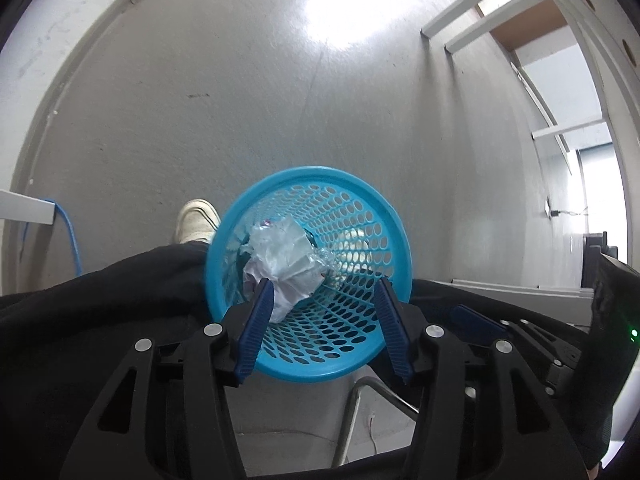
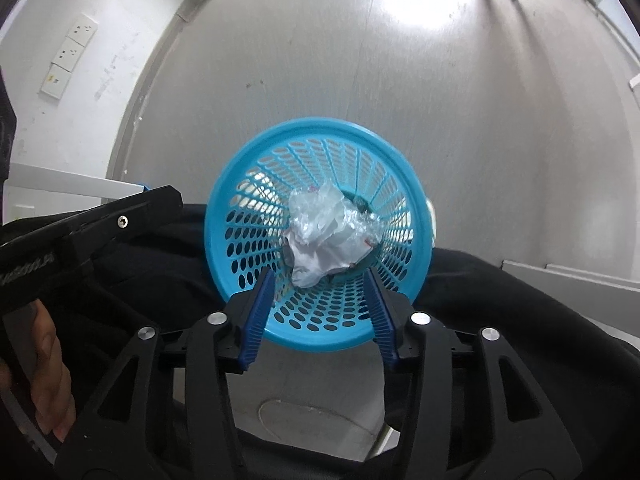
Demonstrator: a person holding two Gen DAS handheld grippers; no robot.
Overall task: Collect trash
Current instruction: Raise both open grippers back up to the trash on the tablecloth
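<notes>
Trash (image 1: 286, 258), a crumpled wad of plastic and paper, lies inside the blue perforated basket (image 1: 352, 354), which stands on the grey floor (image 1: 240, 100) between the person's dark-trousered legs. Left claw (image 1: 324, 300) hangs above the basket, jaws apart, gripping nothing. Right claw (image 2: 320, 292) hangs likewise, open and empty.

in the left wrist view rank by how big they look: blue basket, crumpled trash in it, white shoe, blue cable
1. blue basket
2. crumpled trash
3. white shoe and blue cable: unsure, the shoe is partly hidden and the cable is long but thin.
</notes>
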